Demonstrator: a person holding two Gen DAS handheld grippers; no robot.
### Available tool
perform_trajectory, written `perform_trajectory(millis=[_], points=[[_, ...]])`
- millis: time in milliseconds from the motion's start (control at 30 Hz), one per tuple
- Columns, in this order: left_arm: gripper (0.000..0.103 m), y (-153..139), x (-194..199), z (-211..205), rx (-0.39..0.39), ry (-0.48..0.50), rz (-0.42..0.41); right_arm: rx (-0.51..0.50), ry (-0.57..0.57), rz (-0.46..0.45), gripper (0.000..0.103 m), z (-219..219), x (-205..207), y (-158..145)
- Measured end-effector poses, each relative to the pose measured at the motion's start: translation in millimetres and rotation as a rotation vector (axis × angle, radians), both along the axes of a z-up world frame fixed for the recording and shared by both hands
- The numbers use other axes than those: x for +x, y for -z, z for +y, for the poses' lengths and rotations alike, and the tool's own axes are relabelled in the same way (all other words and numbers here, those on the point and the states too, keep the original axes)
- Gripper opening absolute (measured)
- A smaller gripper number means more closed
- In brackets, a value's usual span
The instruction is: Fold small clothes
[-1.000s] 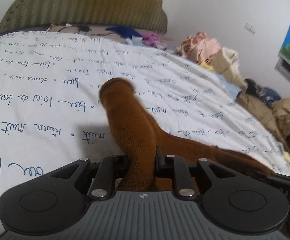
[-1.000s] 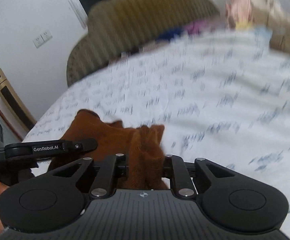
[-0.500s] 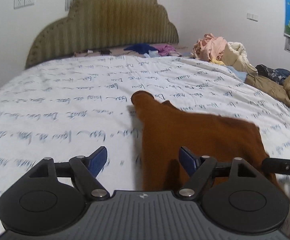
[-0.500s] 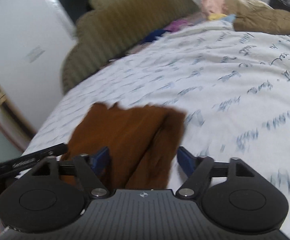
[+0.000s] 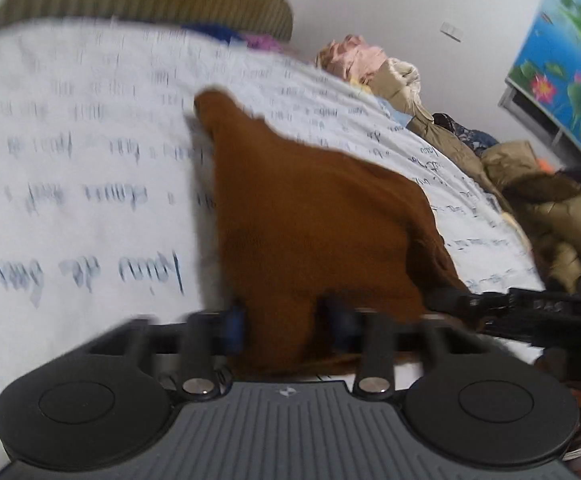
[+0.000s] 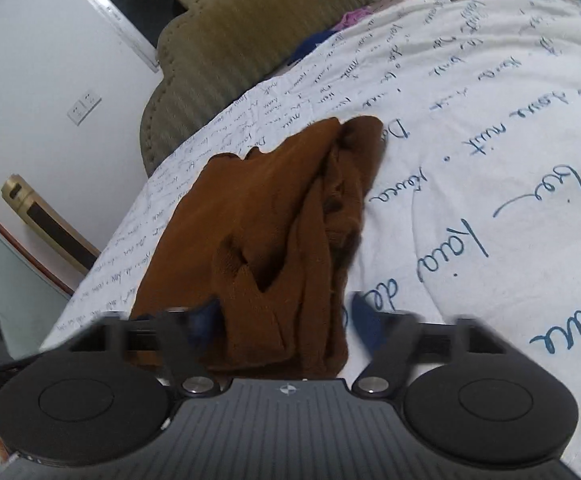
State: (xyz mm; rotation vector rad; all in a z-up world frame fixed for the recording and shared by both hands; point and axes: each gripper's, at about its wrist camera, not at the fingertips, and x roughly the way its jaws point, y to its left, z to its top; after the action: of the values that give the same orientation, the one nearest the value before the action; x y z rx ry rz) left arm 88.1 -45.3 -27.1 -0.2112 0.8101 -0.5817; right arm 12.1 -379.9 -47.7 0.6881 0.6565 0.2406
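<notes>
Half a second ago both sets of jaws stood wide with the brown garment loose between them; since then they have been closing. The left gripper has its jaws drawn in against the near edge of the cloth and looks to be pinching it, though blur softens the contact. The right gripper has its left jaw against the cloth, while its right jaw stands clear with bare sheet showing in the gap, so it does not yet pinch. The garment lies on the bed, bunched in folds on its right side, its far corner pointing toward the headboard. The white sheet with blue handwriting print is bare around it. Along the bed's right edge sits a heap of other clothes and tan jackets, well apart from the brown piece. The right gripper's black arm crosses the left view's lower right corner, just beside the cloth. A bright flower picture hangs on the wall
</notes>
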Motion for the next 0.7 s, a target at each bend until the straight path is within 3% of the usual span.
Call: perform_trajectory(millis=[100, 200, 233, 300, 367, 433, 500, 567, 633, 700], points=[[0.015, -7, -9, -3, -0.002, 0.001, -0.03, -0.052, -0.023, -0.011, 0.021, 4, 4, -4], [0.015, -20, -21, -13, -0.008, 0.018, -0.06, -0.156, 0.002, -0.068, 0.019, 5, -5, -27], [0.015, -23, -24, -17, 0.008, 0.019, -0.08, -0.199, 0.007, -0.084, 0.019, 5, -7, -35], [0.019, -23, -29, -29, 0.115, -0.013, -0.129, -0.268, -0.003, -0.078, 0.02, 10, -9, -40], [0.023, -19, -38, -36, 0.201, -0.045, -0.159, -0.332, -0.021, -0.026, 0.029, 17, -6, -34], [0.036, -19, -49, -37, 0.238, -0.075, -0.189, -0.425, 0.033, -0.026, 0.054, 26, -19, -29], [0.069, -20, -60, -38, 0.294, -0.129, -0.229, -0.46, 0.111, -0.05, 0.065, 34, -33, -32], [0.075, -21, -70, -37, 0.321, -0.166, -0.278, -0.45, 0.151, -0.074, 0.074, 38, -42, -33], [0.075, -22, -73, -35, 0.34, -0.177, -0.291, -0.465, 0.147, -0.081, 0.095, 43, -46, -28], [0.075, -19, -73, -32, 0.342, -0.194, -0.274, -0.513, 0.146, -0.037, 0.095, 48, -39, -20]])
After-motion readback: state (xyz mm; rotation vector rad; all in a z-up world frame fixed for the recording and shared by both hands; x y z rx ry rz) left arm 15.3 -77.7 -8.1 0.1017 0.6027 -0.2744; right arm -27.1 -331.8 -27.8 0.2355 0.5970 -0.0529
